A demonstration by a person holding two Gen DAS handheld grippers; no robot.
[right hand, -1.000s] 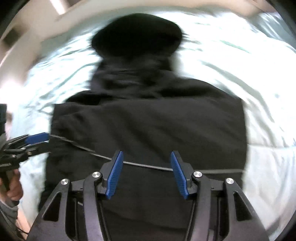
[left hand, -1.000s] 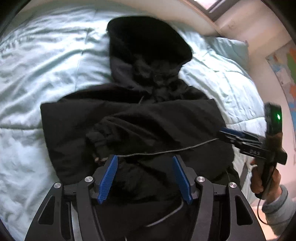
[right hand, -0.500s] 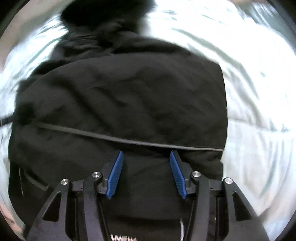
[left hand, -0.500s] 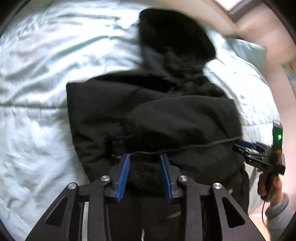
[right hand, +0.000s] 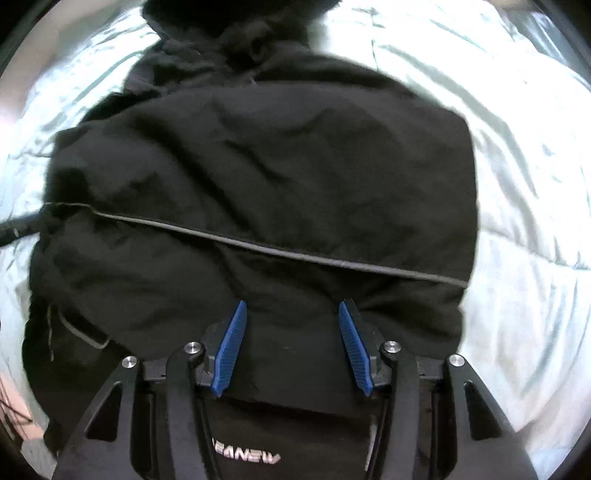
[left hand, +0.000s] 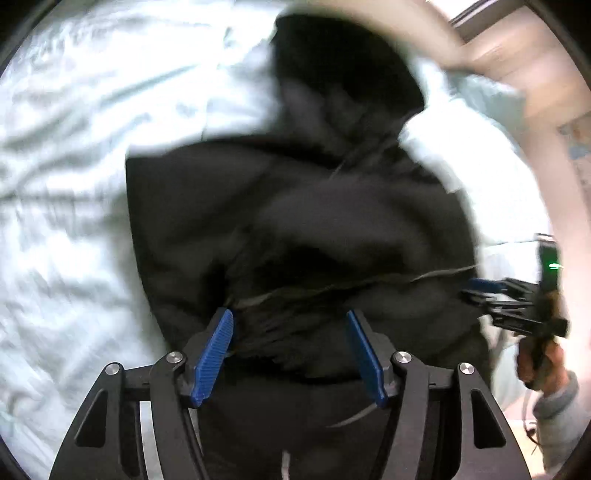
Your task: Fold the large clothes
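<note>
A home bedroom: a bed with a rumpled pale quilt (left hand: 74, 155), a pillow (left hand: 484, 92), a window frame (left hand: 491, 22)

The hoodie (right hand: 258, 166) is plain black, crossed by a thin grey cord (right hand: 295, 254), with white lettering (right hand: 245, 458) at its near edge. The bed cover (left hand: 74, 184) is pale mint, unpatterned. Both claws are black with ribbed blue pads (right hand: 231, 350). A grey sleeve (left hand: 554, 410) shows on the right.

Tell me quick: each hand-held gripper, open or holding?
Left hand-held gripper: jaws opening, over the black hooded sweatshirt, gripping nothing.
Right hand-held gripper: open, holding nothing.
</note>
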